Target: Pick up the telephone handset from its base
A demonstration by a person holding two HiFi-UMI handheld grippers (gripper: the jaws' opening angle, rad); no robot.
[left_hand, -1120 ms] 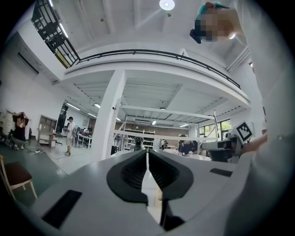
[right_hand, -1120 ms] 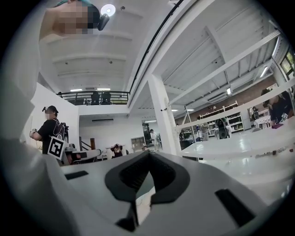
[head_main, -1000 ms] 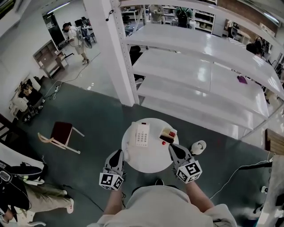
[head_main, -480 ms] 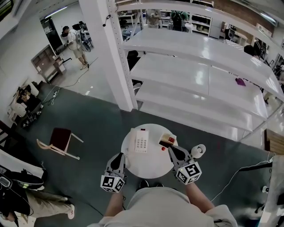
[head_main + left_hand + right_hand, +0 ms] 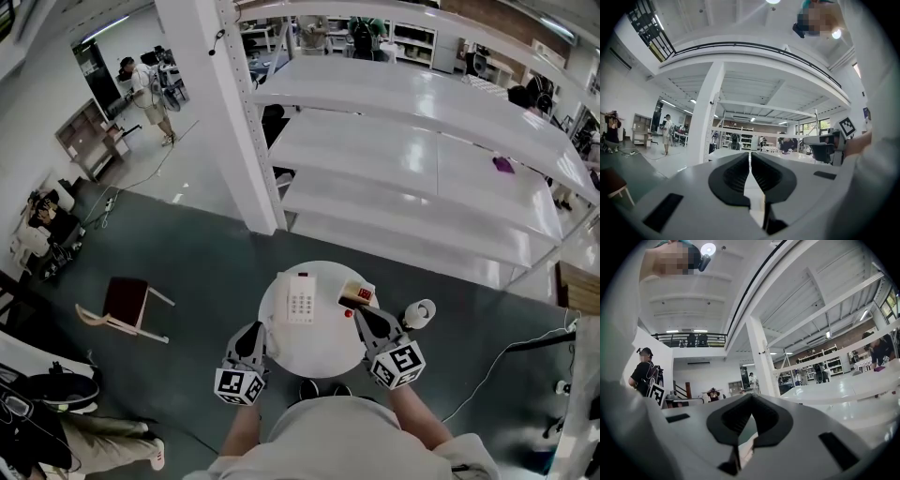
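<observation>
A white telephone (image 5: 301,296) with its keypad facing up lies on the far half of a small round white table (image 5: 319,345). Its handset rests on the base, too small to make out apart from it. In the head view, my left gripper (image 5: 253,328) is at the table's near left edge, shut and empty, short of the phone. My right gripper (image 5: 359,315) is over the table's near right edge, also shut with nothing in it. The left gripper view (image 5: 750,157) and the right gripper view (image 5: 751,397) show the jaw tips meeting; neither shows the phone.
A red and beige box (image 5: 356,294) sits on the table right of the phone, just beyond my right gripper. A white round object (image 5: 419,312) stands beside the table on the right. A wooden chair (image 5: 127,302) is to the left, and white shelving (image 5: 422,159) stands behind.
Both grippers have shifted slightly near the table's front edge and the head view has moved a little. Both stay shut. The phone has not moved.
</observation>
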